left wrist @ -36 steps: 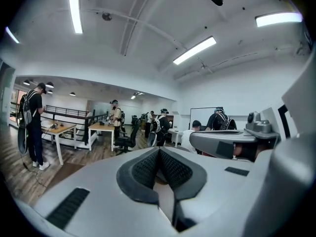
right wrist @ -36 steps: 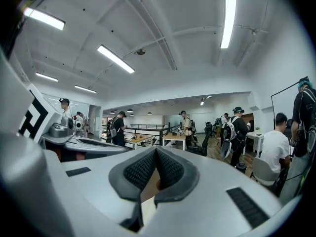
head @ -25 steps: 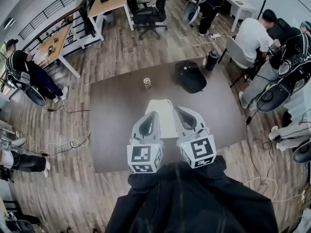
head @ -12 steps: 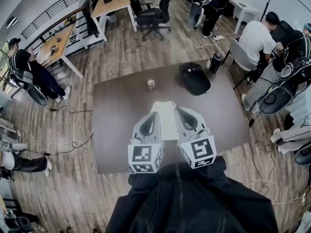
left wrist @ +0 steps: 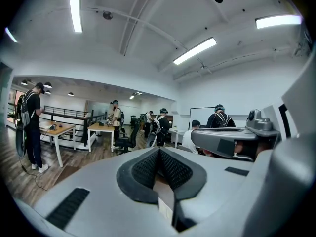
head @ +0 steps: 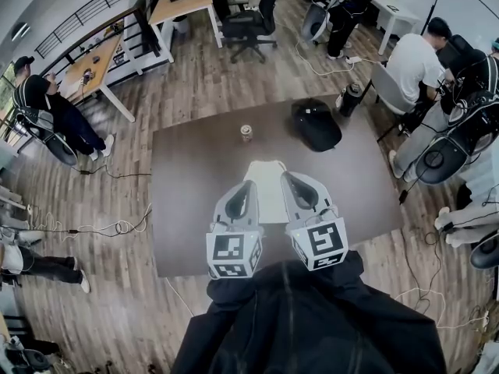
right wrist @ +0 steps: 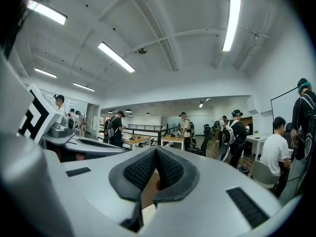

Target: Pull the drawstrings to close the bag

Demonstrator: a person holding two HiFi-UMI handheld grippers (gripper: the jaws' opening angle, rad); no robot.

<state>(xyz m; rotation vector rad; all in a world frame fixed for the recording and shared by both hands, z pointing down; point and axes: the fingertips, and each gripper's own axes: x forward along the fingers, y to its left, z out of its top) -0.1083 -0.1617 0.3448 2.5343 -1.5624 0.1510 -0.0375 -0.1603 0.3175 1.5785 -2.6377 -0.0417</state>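
A white drawstring bag lies flat on the brown table, partly hidden behind both grippers in the head view. Its strings are too small to make out. My left gripper and right gripper hover side by side above the table's near half, pointing away from me over the bag. In the left gripper view the left gripper has its black pads pressed together with nothing between them. The right gripper looks the same in its own view. Neither touches the bag.
A small can stands on the table beyond the bag. A black cap-like bundle lies at the far right of the table. Seated and standing people, chairs, desks and floor cables surround the table.
Both grippers stay where they were, still shut. The head view has drifted slightly, so the table and room sit a little lower and to the right.
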